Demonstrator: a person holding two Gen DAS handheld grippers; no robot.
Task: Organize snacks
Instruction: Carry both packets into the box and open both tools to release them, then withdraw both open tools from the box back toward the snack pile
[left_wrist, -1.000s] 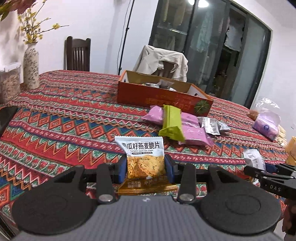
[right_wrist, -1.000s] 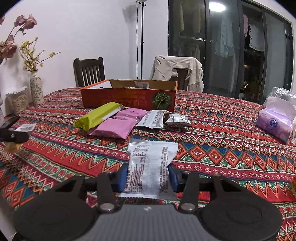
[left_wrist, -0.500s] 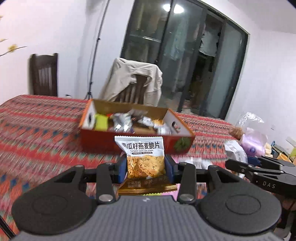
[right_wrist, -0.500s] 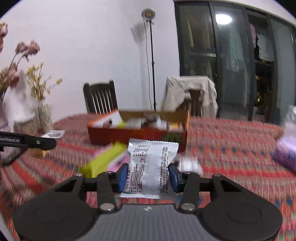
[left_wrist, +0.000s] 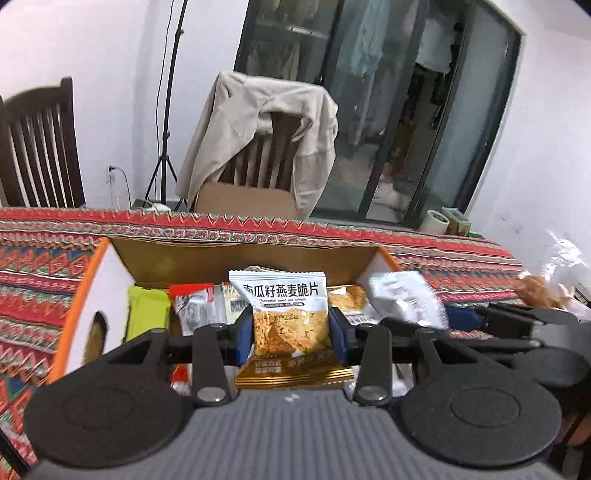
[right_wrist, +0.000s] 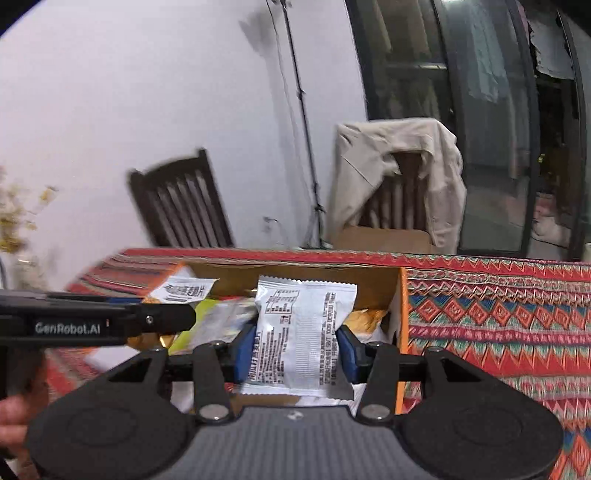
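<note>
A moment ago both my grippers were low over the table with the box far off; now they have come up and forward and hang right over the box (left_wrist: 236, 258), side by side. My left gripper (left_wrist: 291, 332) holds the crisp pack (left_wrist: 286, 314) tight between its blue pads. My right gripper (right_wrist: 295, 341) holds the white pack (right_wrist: 301, 325) the same way, with the pads pressing its sides. In the left view I can see the right gripper beside me with its white pack (left_wrist: 402, 299) over the right end of the box. In the right view the left gripper's black arm (right_wrist: 96, 323) comes in from the left. This means I think the carrying part is almost done, and the next thing is to let the packs drop in. The box already has snacks in it: a green pack (left_wrist: 147, 314), a red and silver one (left_wrist: 195, 306), and some gold ones. Some things are hard to see. My own gripper bodies cover the near wall of the box and most of its floor, so I cannot tell how full it is. The snacks under the right gripper are blurry. The loose snacks on the table (right_wrist: 498, 325) are not in view now.
</note>
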